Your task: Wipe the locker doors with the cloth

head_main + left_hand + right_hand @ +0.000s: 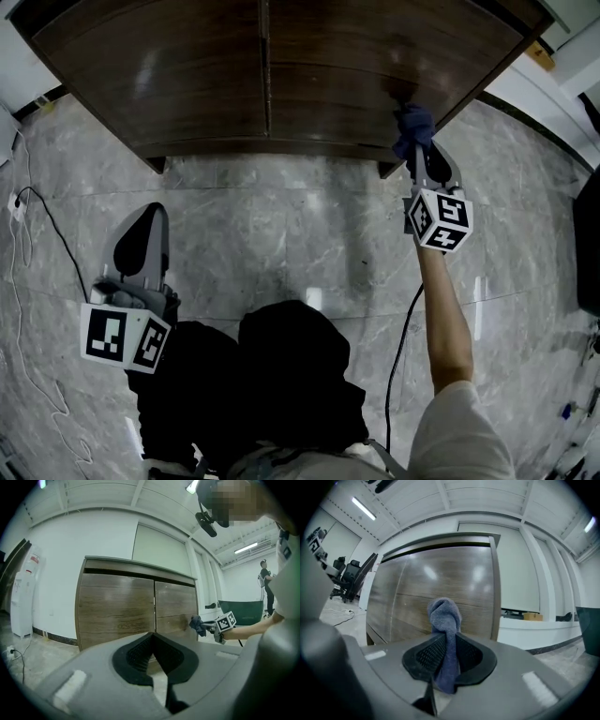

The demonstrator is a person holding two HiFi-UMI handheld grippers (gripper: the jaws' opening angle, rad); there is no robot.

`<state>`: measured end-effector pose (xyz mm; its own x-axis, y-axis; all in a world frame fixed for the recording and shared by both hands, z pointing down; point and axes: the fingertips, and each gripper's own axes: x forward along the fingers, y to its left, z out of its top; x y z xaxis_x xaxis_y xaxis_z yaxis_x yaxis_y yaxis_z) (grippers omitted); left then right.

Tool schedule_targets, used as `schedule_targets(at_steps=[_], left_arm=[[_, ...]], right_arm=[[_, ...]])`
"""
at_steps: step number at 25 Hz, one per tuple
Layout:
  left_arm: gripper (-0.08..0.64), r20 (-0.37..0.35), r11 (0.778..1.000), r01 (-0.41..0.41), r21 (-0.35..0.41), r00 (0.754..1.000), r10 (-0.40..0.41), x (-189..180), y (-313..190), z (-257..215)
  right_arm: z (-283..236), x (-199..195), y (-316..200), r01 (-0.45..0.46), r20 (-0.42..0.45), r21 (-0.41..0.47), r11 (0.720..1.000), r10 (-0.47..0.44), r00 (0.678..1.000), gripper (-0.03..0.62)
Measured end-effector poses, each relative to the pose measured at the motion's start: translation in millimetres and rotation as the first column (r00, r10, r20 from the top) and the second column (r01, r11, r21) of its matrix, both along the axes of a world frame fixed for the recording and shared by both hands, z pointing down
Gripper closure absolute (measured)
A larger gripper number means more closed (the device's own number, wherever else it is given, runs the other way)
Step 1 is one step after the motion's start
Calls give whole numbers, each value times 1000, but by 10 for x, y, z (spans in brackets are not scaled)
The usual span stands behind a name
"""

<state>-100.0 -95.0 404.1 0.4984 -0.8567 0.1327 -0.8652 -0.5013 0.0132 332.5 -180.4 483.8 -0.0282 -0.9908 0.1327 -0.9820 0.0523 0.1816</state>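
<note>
Now the right tongs (449, 656) pinch the blue cloth (444, 616) at the locker doors (281, 84).
The left tongs (152, 652) are pressed together with nothing between, away from the doors.

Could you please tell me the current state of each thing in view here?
Locker doors: both closed.
Cloth: bunched, up at the right door's outer edge.
Right hand-held gripper: shut on the cloth.
Left hand-held gripper: jaws together, nothing between them.
</note>
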Motion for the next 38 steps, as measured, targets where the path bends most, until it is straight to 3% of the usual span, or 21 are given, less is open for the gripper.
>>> schedule_targets(at_steps=[8,16,21,29,38], left_arm=[[558,-64,998,43,39,997,-40,-475,142,-177],[558,-106,988,148,38,984,-144,-1137,340,-255],[558,-105,988,151,27,984,-147,-1410,428,-223],[558,-85,982,189,22,979,-186,-1758,536,-216],[558,-57,969,247,-25,967,-248,-2094,551,-63]], right_arm=[[-309,-1650,-75,236,32,73,969,-239,970,531],[-61,-3491,-424,466,85,50,883,-469,879,531],[173,-4425,-575,550,109,19,835,-549,829,531],[655,-5350,-841,620,115,-62,782,-611,783,531],[1121,-5870,-1150,626,141,-128,769,-611,779,531]])
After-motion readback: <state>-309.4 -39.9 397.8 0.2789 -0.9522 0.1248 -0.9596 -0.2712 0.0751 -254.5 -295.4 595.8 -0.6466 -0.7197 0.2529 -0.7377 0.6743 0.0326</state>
